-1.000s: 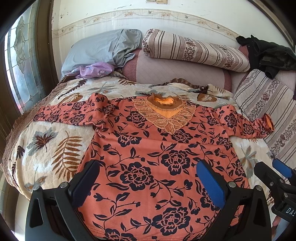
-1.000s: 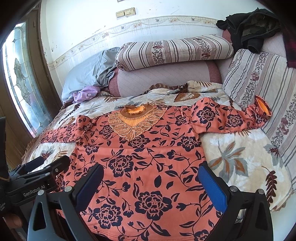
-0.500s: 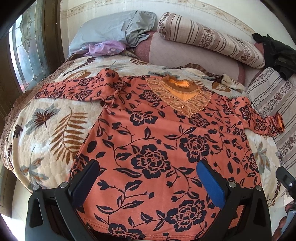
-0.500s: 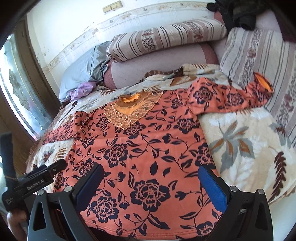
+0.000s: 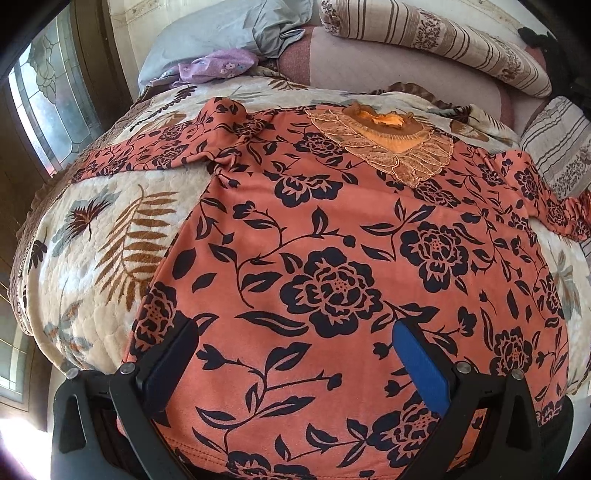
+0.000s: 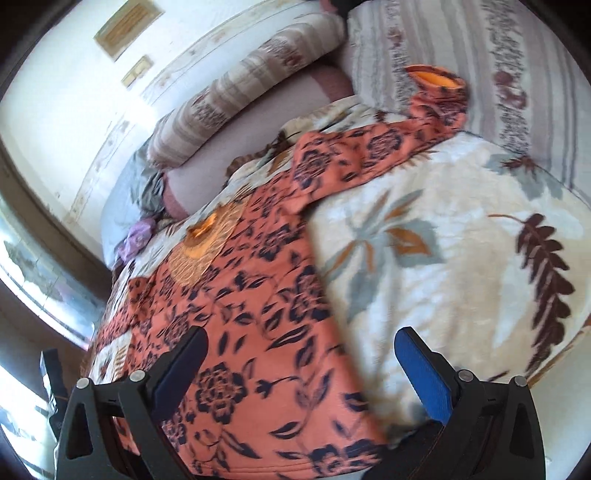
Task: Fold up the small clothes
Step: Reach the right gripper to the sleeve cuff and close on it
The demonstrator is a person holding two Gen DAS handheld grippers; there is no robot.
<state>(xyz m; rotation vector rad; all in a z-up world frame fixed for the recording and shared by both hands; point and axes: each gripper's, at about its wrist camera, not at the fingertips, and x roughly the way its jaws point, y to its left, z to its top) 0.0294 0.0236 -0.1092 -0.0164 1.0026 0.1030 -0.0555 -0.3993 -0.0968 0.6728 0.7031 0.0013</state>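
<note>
In the left wrist view there is one garment, an orange blouse (image 5: pixel 332 258) printed with dark flowers, lying flat and face up on a bed covered by a cream leaf-patterned blanket (image 5: pixel 110 229). Its long axis runs from the hem at the near edge of the bed up to the lace collar (image 5: pixel 391 140) at the far end, so the neck points toward the pillows. Two sleeves spread sideways: the left sleeve (image 5: pixel 159 151) stretches toward the window, the other sleeve (image 5: pixel 546 195) toward a striped cushion. Behind the collar sit one striped bolster (image 5: pixel 436 40), one grey pillow (image 5: pixel 225 33) and one small purple cloth (image 5: pixel 218 66). The left gripper (image 5: pixel 295 365) hangs over the hem area with its jaws spread wide and released, nothing between them; whether its pads touch the fabric cannot be told. The right wrist view is tilted and motion-blurred. It shows the same blouse (image 6: pixel 240 302) running diagonally, hem near the lens and collar (image 6: pixel 207 236) up to the left, with one sleeve (image 6: pixel 369 155) reaching toward a striped cushion (image 6: pixel 480 55), its cuff resting against it. Bare blanket (image 6: pixel 443 251) fills the right half. The right gripper (image 6: pixel 301 369) straddles the blouse's side edge near the hem, jaws wide and released, gripping nothing.
</note>
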